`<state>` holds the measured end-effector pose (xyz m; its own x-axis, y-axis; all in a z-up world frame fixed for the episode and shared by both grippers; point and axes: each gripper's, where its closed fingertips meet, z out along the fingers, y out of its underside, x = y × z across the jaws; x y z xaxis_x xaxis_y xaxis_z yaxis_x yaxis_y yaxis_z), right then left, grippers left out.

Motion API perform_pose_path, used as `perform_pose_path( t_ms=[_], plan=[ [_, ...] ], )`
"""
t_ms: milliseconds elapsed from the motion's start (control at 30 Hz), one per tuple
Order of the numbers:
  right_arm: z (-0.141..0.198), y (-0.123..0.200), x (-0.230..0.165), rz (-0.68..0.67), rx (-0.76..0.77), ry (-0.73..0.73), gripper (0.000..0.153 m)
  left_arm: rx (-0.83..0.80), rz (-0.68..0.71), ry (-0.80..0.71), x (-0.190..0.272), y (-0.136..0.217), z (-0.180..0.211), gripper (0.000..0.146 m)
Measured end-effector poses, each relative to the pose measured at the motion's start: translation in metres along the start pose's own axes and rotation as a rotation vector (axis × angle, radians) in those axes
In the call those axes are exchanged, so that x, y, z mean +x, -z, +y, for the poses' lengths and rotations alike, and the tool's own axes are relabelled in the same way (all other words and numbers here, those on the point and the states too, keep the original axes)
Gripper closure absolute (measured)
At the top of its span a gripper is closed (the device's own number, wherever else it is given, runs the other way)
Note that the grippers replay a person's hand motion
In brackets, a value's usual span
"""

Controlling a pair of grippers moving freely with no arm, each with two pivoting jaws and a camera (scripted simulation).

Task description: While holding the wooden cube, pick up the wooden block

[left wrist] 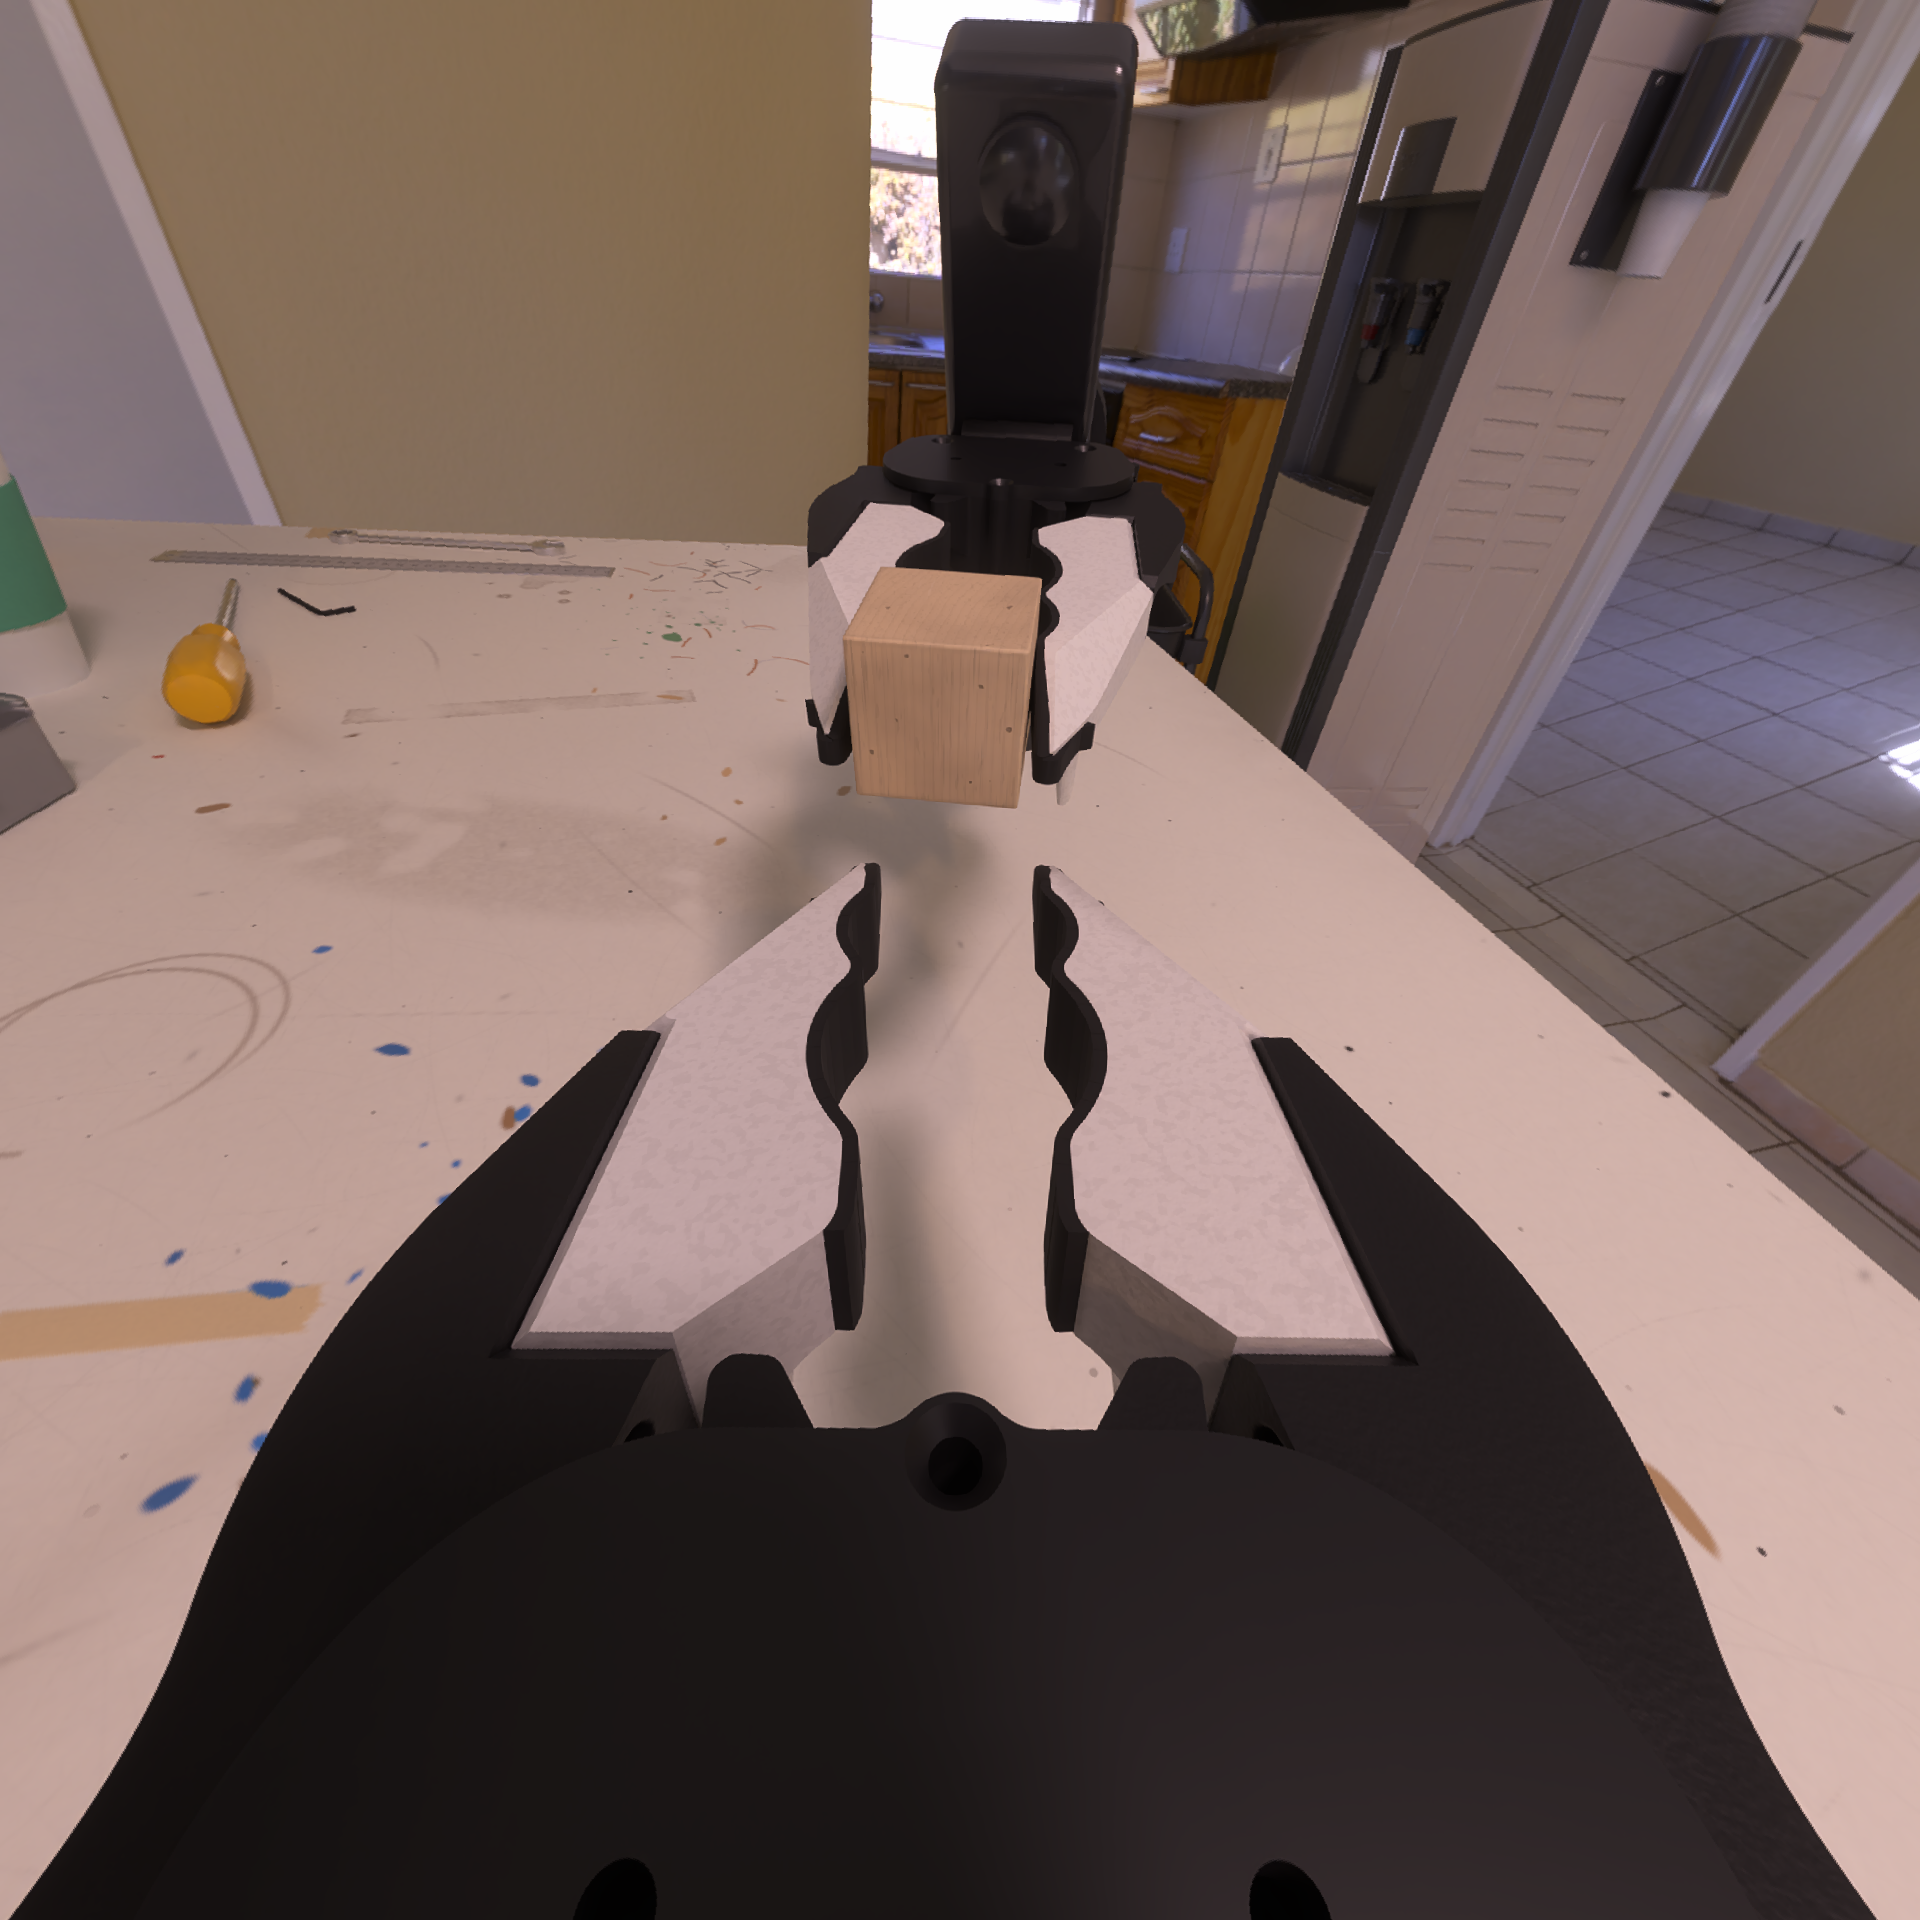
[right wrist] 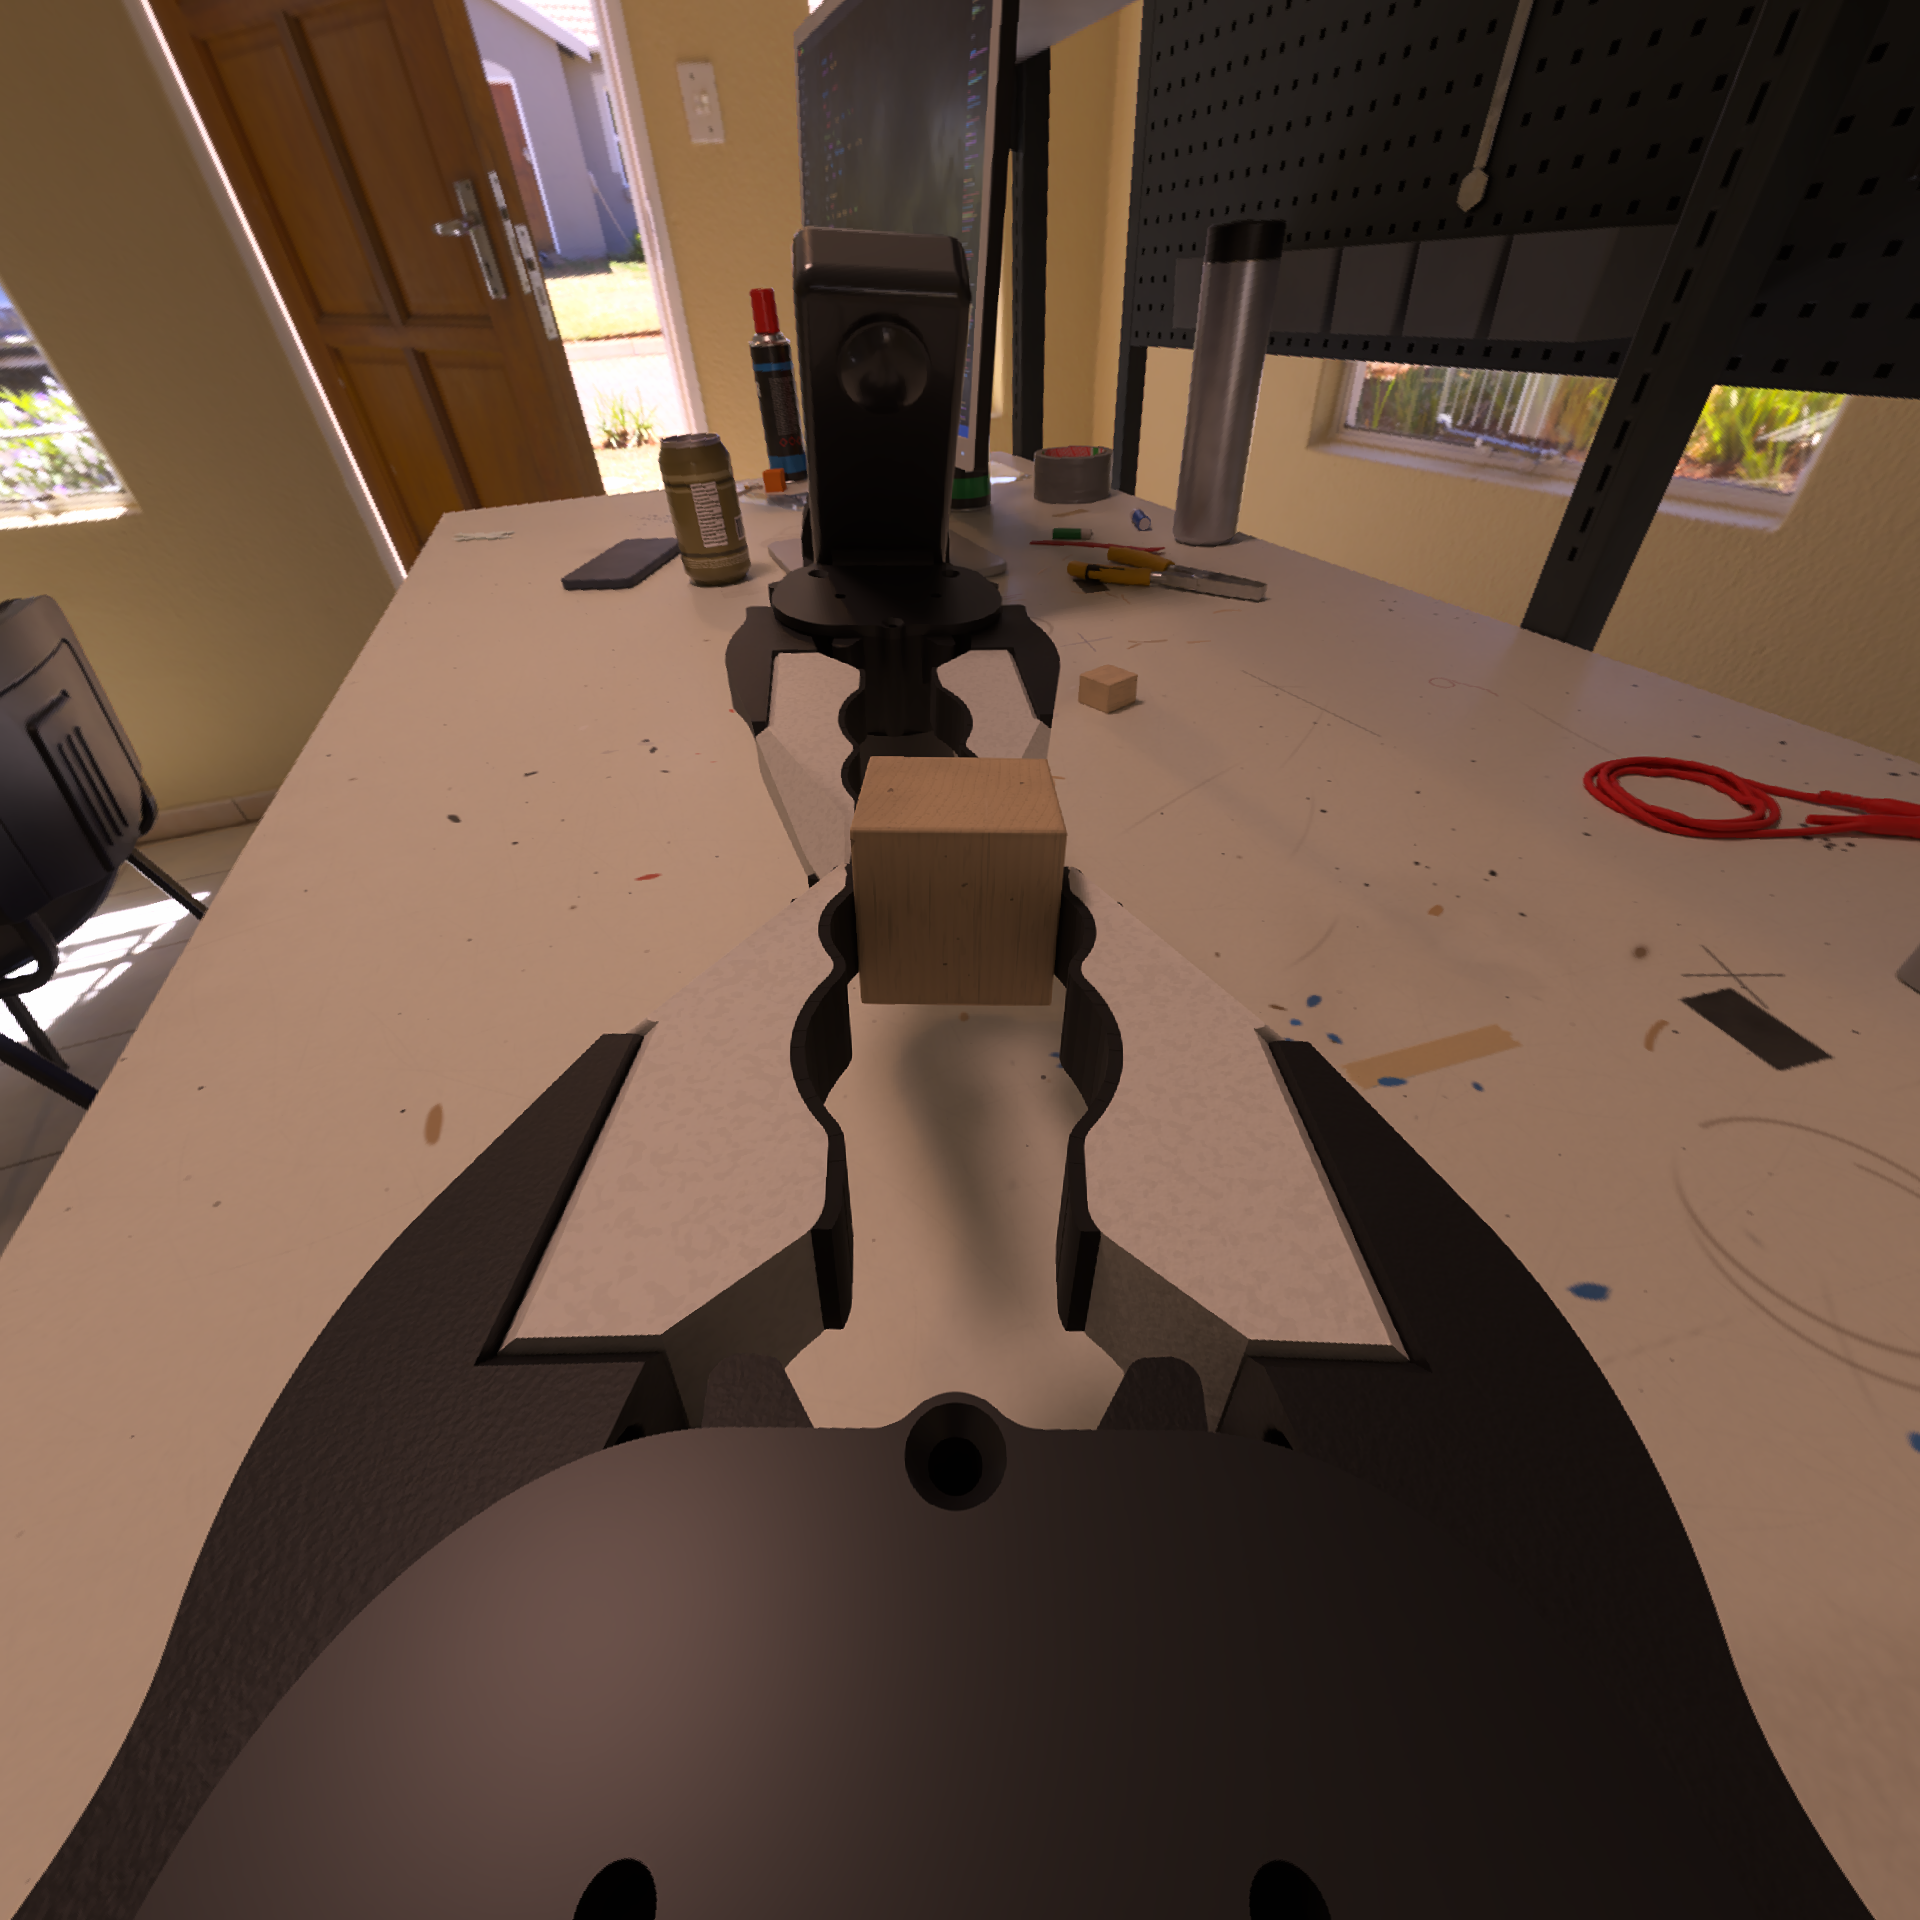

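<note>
**Right gripper grips cube above table; left gripper faces it with nothing between its fingers**

Right gripper has its fingertips clamped on the two side faces of the cube, which hangs clear of the table and casts a soft shadow below. In the left wrist view the same pair shows at 12 o'clock: the right gripper points toward the camera, cube pinched between its white fingers.

The left gripper holds nothing. Its fingers stand partly apart, with bare table showing through the gap, and the tips sit just short of the cube. From the right wrist view, the left gripper lies directly behind the cube at 12 o'clock, its tips mostly hidden by it.

The block, a small pale wooden piece, rests on the table at about 1 o'clock from the cube in the right wrist view, beside the left gripper's body and apart from both grippers.

Elsewhere in that view: a can at 11 o'clock, a red cord at 3 o'clock, and pliers at 1 o'clock. In the left wrist view a yellow-handled screwdriver lies at 10 o'clock.
</note>
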<state>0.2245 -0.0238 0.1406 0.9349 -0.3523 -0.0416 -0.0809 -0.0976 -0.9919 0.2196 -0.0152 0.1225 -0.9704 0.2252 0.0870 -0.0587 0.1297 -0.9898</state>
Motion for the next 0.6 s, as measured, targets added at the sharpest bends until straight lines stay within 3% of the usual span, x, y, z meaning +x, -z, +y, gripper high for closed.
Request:
perform_pose_path(
  t_ms=[267,333,467,600],
  plan=[
    [0.002,0.000,0.000,0.001,-0.023,-0.002,0.116,0.002,0.006,0.004,-0.001,0.001,0.003,0.117],
    [0.000,0.004,0.004,0.007,-0.010,-0.014,0.116,-0.010,-0.010,-0.002,-0.003,0.003,0.002,0.111],
    [-0.005,0.016,0.015,0.023,0.032,-0.065,0.116,-0.005,-0.107,-0.043,-0.017,0.021,-0.014,0.108],
    [0.000,0.022,0.025,0.050,0.024,-0.103,0.116,0.093,-0.335,-0.053,-0.047,0.078,-0.057,0.119]
  ],
)
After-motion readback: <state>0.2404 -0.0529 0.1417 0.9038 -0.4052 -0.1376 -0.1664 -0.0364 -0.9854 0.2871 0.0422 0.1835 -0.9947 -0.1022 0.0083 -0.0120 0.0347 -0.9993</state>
